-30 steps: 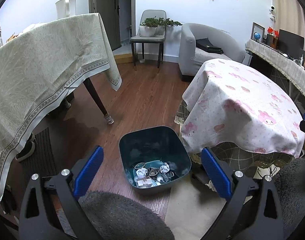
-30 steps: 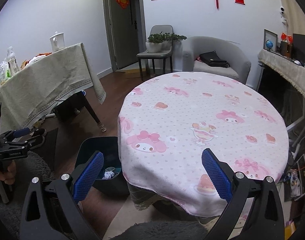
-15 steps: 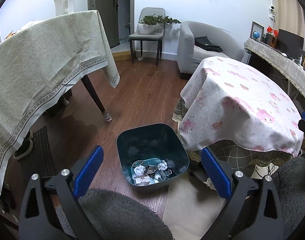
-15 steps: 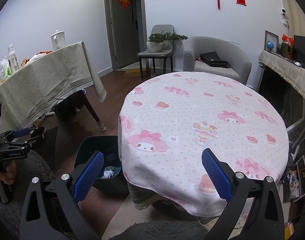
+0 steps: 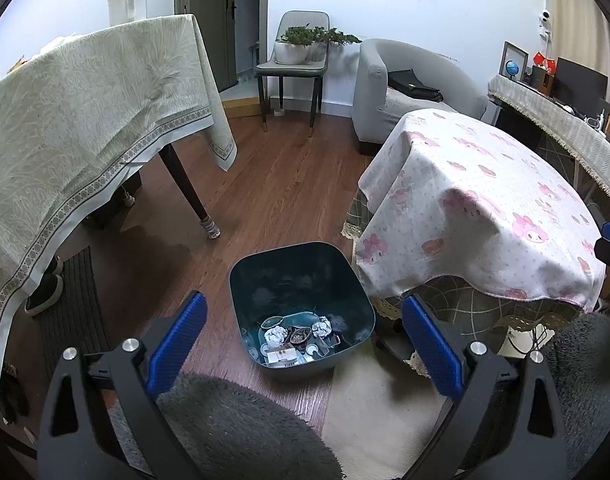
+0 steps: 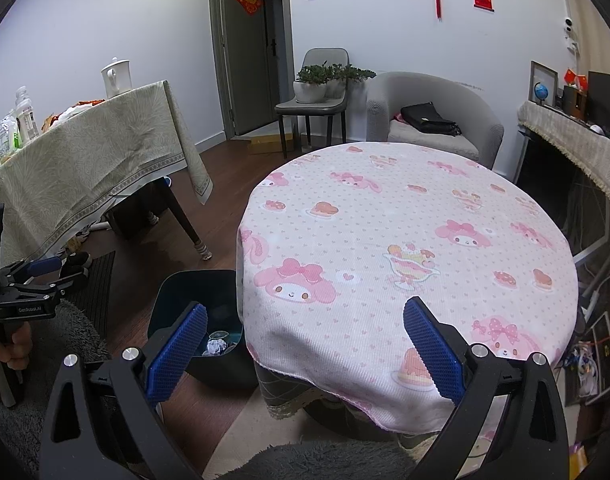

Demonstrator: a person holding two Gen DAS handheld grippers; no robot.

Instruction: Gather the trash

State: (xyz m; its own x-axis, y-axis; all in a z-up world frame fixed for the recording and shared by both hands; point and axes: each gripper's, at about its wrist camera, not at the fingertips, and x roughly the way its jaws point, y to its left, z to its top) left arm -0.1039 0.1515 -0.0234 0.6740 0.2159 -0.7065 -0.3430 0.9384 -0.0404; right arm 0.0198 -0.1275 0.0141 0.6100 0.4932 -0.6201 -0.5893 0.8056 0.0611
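A dark teal trash bin stands on the wood floor beside the round table. Crumpled paper balls, wrappers and small lids lie on its bottom. My left gripper hangs open above the bin with nothing between its blue pads. In the right wrist view the bin shows partly under the table's edge. My right gripper is open and empty over the near edge of the round table with its pink cartoon cloth. The left gripper appears at the far left, held by a hand.
A long table with a beige cloth stands left, a white kettle on it. A grey armchair with a black bag and a chair with potted plants stand at the back. Grey shaggy rugs lie near me.
The left gripper has drifted slightly, so the bin sits a little lower and nearer in its view. Both grippers stay open and empty.
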